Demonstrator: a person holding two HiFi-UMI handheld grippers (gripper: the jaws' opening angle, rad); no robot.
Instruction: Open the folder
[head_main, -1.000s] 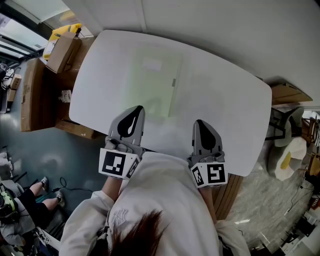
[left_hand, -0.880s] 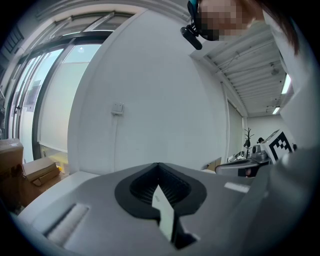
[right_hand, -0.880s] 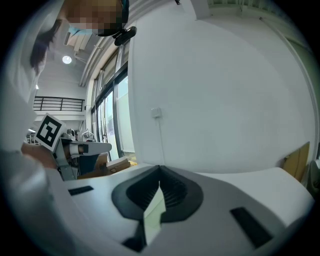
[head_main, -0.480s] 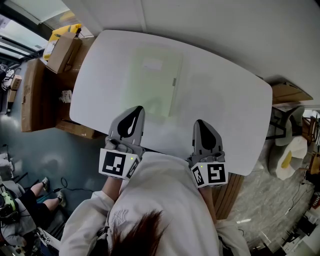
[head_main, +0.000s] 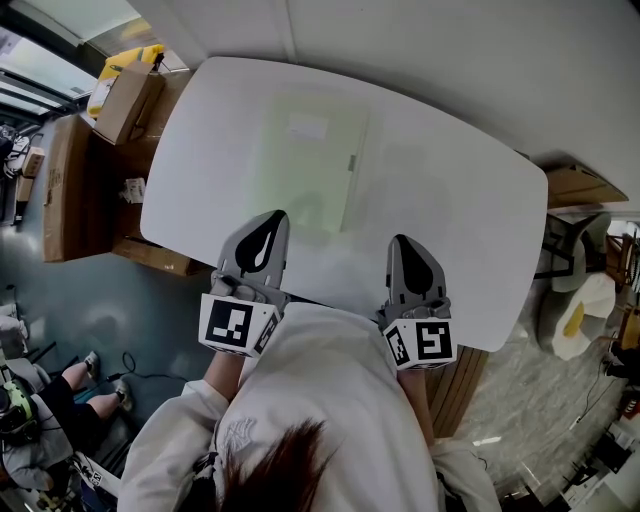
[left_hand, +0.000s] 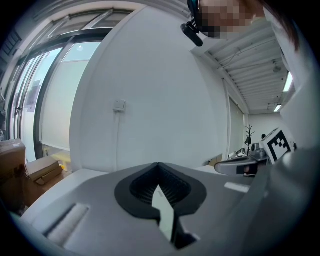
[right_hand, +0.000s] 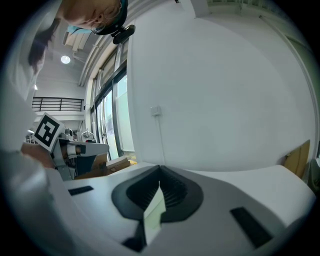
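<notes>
A white table (head_main: 450, 220) with rounded corners carries one thing, a pale green folder (head_main: 305, 160); it lies flat and closed, left of the table's middle, running from close to the far edge back toward the near edge; a white label (head_main: 307, 126) sits on its cover toward the far end, and a small clasp (head_main: 351, 162) shows at the middle of its right edge. The left gripper (head_main: 272, 216) is held over the near edge of the table, its tip in front of the folder's near-left corner in the head view, though contact cannot be judged there; in its own view the two jaws are pressed together at the tip with nothing pinched between them. The right gripper (head_main: 402, 242) is held beside it over the same near edge, to the right of the folder and apart from it; its jaws likewise meet at the tip and hold nothing. Cardboard boxes (head_main: 125, 100) stand on the floor beyond the table's far-left corner.
</notes>
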